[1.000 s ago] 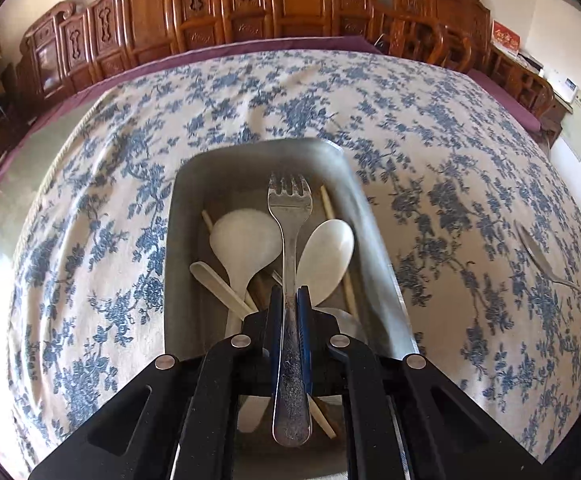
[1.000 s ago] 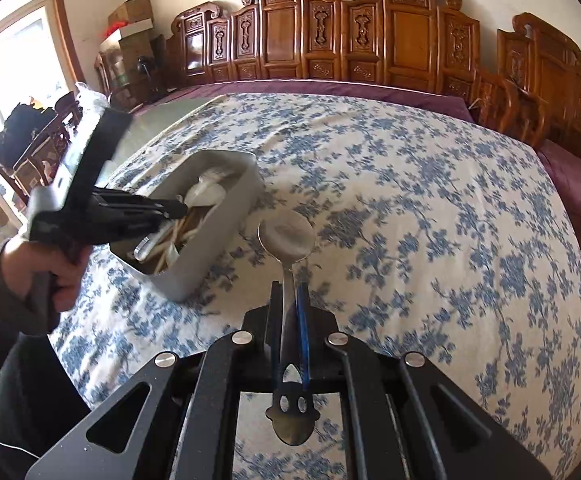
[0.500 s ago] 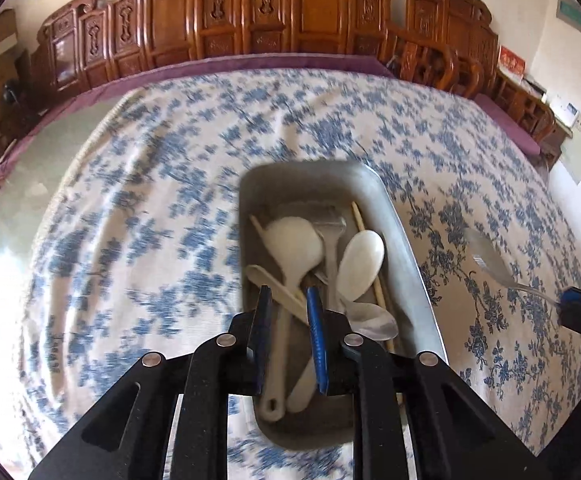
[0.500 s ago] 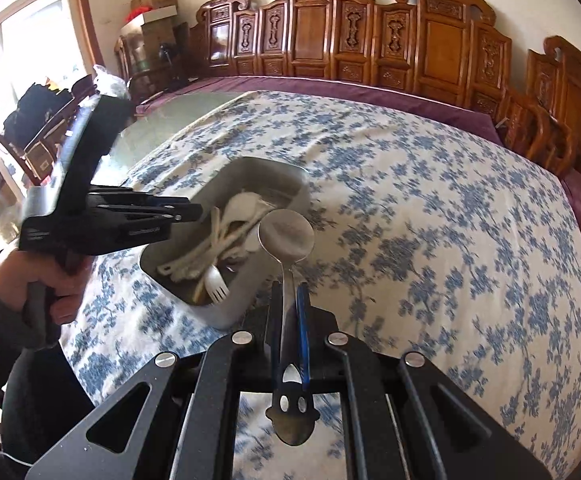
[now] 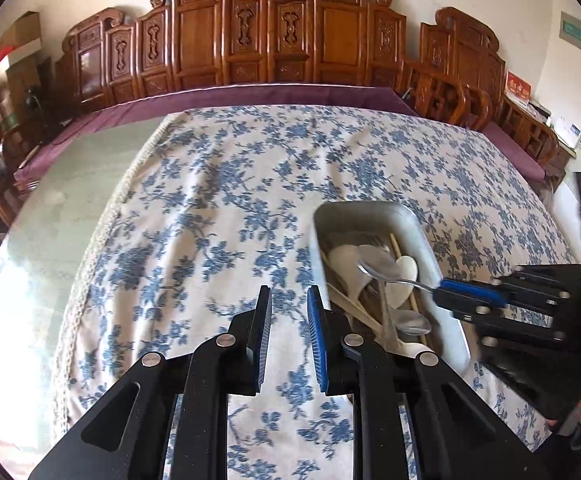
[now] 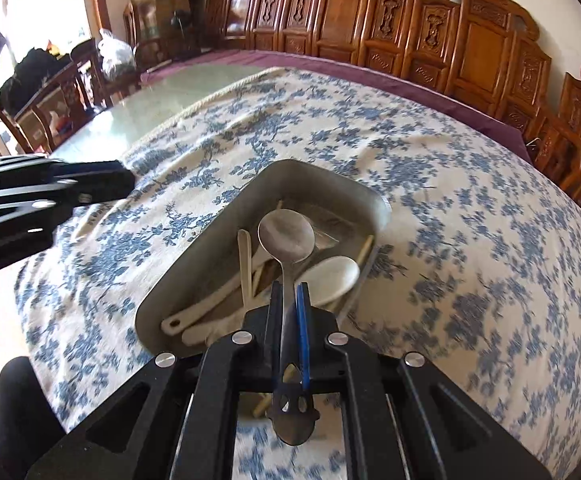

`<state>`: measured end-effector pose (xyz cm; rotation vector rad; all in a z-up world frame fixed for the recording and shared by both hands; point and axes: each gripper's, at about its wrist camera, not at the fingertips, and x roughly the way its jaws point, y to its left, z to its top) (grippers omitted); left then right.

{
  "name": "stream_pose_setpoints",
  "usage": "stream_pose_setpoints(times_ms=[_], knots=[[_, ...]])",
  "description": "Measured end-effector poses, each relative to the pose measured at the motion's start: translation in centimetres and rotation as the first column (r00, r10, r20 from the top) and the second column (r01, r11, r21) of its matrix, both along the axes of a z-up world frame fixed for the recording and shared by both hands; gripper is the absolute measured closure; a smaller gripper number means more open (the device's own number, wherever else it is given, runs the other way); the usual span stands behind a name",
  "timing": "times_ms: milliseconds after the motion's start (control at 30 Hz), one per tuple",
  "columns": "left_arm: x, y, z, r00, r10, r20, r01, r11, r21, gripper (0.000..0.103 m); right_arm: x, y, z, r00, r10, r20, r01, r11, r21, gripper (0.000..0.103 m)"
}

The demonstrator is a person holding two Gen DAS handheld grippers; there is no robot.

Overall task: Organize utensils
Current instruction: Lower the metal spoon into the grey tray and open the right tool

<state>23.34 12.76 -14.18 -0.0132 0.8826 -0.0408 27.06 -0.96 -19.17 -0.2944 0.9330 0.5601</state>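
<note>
so the left gripper (image 5: 288,322) has let the fork go and pulled off to the side, jaws apart with nothing between them, and the fork now lies in the metal tray (image 5: 448,320) just to its right. Right gripper (image 6: 290,304) is clamped on the steel spoon (image 6: 286,236), its bowl now over the tray, so I'd guess that's the next drop

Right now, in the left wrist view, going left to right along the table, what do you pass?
Bare tabletop → floral tablecloth → left gripper → metal tray → right gripper holding a metal spoon over the tray.
</note>
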Motion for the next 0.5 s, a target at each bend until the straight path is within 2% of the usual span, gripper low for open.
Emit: stream_pose_setpoints(times_ms=[233, 500], knots=[[-0.5, 1.3, -0.1, 1.000, 0.011, -0.001, -0.011, 1.000, -0.005, 0.086, 2.6, 2.0, -1.8, 0.998, -0.059, -0.037, 0.059, 0.998, -0.011, 0.094], [-1.0, 1.9, -0.3, 1.000, 0.027, -0.004, -0.027, 1.000, -0.015, 0.086, 2.9, 1.7, -2.6, 0.988, -0.109, -0.106, 0.116, 0.991, 0.061, 0.093]])
